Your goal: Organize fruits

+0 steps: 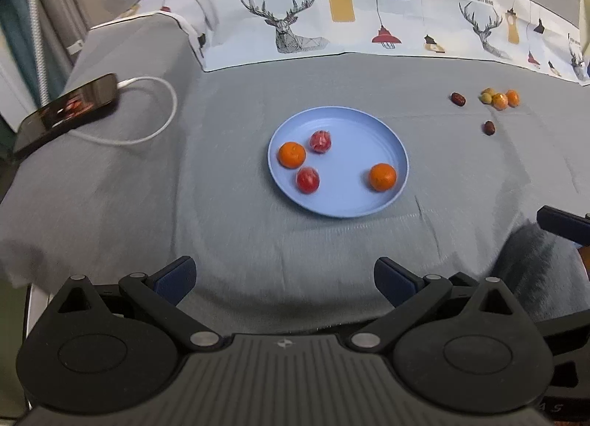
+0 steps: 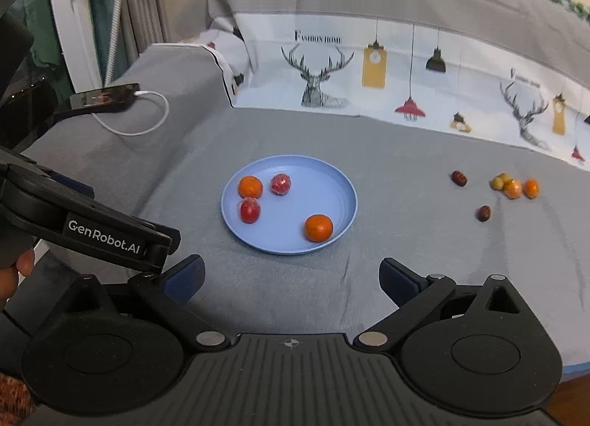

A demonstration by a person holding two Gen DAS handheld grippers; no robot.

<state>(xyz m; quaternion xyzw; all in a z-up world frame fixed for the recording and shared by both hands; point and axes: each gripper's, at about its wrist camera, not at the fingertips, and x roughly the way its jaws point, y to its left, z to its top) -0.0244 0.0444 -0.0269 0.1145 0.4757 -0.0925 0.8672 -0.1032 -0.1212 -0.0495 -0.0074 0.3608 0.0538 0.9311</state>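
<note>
Right wrist alone shows the left hand-held gripper's branded side.

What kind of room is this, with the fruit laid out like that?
Probably a home, perhaps a bedroom or living room. A grey cloth covers the surface, a sheet printed with deer and lamps lies behind, and a phone charges nearby.

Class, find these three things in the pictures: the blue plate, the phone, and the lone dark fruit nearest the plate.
blue plate (image 1: 354,131): left wrist view, bare floor of the plate.
phone (image 1: 66,109): left wrist view, middle of its dark screen.
lone dark fruit (image 2: 483,213): right wrist view, its centre.
</note>
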